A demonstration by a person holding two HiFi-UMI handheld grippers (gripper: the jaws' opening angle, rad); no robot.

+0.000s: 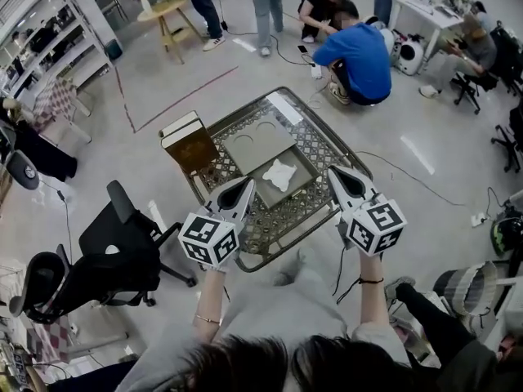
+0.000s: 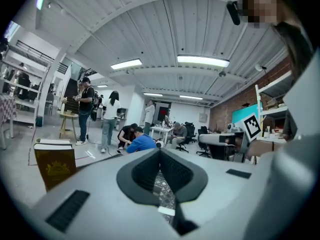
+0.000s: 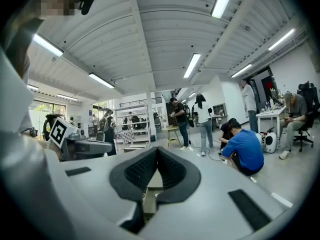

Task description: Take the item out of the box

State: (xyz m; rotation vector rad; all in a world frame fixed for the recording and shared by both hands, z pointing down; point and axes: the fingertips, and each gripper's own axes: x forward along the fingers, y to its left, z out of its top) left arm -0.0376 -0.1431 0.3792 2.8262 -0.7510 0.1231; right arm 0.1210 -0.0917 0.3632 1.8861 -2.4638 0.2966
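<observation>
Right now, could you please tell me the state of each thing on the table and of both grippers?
Flat grey cardboard box: open.
Grey panel with two round holes: lying flat beside the box.
White irregular item: inside the box.
Brown book-shaped case: upright, closed.
Left gripper: jaws shut, empty.
Right gripper: jaws shut, empty.

I counted two grippers, the left gripper [image 1: 244,184] and the right gripper [image 1: 336,173]; one table [image 1: 317,149]; one grey box [image 1: 305,165]; one white item [image 1: 279,174]; one grey lid [image 1: 257,142]; one brown case [image 1: 189,145].
</observation>
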